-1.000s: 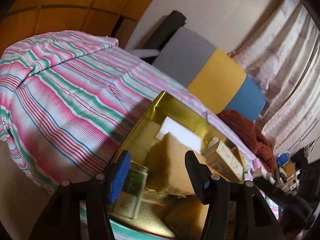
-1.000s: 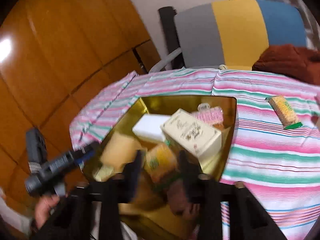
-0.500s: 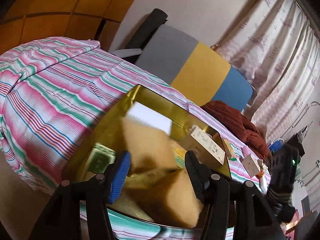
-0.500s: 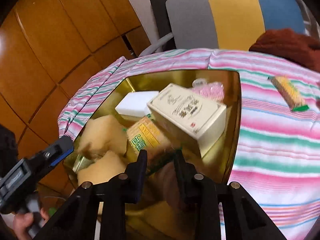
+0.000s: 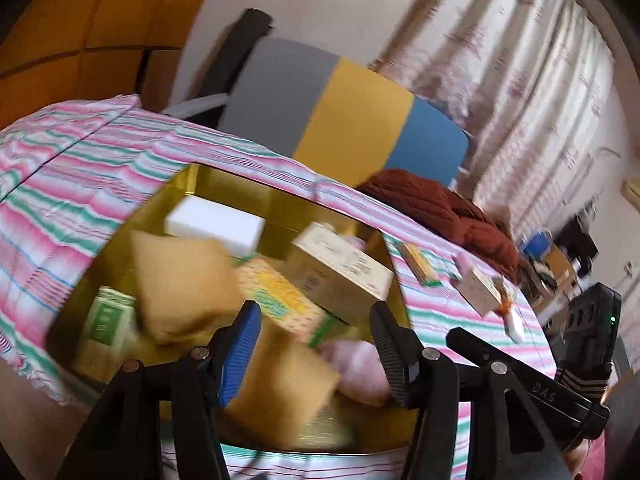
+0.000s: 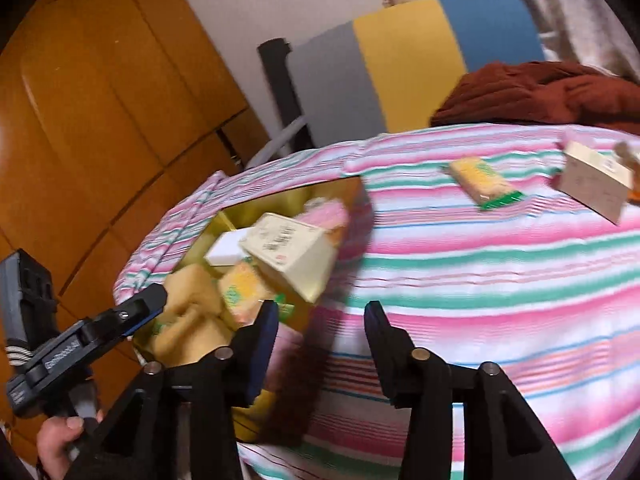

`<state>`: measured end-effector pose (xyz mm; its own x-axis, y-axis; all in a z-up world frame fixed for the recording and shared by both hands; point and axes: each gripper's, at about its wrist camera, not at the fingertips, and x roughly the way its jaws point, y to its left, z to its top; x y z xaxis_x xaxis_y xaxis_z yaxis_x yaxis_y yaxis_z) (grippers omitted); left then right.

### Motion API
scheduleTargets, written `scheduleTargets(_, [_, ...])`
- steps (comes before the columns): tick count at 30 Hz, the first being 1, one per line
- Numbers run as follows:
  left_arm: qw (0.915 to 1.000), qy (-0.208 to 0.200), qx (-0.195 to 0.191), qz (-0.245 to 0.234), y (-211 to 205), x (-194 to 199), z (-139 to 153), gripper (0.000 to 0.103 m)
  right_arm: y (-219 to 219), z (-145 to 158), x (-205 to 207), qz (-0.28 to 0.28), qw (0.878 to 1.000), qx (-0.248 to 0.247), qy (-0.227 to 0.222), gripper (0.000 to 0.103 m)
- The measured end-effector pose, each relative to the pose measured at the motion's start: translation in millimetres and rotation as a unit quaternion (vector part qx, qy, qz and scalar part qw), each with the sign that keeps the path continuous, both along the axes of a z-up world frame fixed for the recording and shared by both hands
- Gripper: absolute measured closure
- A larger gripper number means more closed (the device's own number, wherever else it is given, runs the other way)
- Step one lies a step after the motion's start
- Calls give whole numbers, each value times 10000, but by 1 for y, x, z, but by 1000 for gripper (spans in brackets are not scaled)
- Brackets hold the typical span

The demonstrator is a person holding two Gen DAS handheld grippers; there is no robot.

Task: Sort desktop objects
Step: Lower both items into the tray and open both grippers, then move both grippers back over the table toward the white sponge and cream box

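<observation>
Two tools, left [image 5: 314,344] and right [image 6: 320,344], hover spread and empty. The gold tray [image 5: 256,190] holds boxes and sponges; a snack packet [image 6: 482,182] and carton [image 6: 592,178] lie on the tabletop [image 6: 500,280] at 1 o'clock.

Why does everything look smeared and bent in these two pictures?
Left wrist view: motion blur smears the gold tray and curtains; the fisheye lens bows the table edge. Right wrist view: stripes of the tablecloth streak, while the right gripper stays sharp.
</observation>
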<state>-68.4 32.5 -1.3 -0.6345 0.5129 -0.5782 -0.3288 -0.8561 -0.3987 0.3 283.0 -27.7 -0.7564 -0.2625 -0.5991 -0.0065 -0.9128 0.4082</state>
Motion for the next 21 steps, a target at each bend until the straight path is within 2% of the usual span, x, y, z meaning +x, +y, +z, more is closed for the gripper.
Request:
scheduleTargets(7, [9969, 40, -195, -755, 55, 18, -1, 45, 50, -27, 22, -675, 9974, -38, -250, 56])
scheduleTargets(15, [9853, 39, -457, -1645, 132, 32, -10, 45, 100, -44, 45, -1365, 9899, 20, -394, 56])
scheduleTargets(21, [9776, 73, -688, -1990, 183, 32, -27, 45, 139, -49, 58, -1899, 9810, 108, -389, 56])
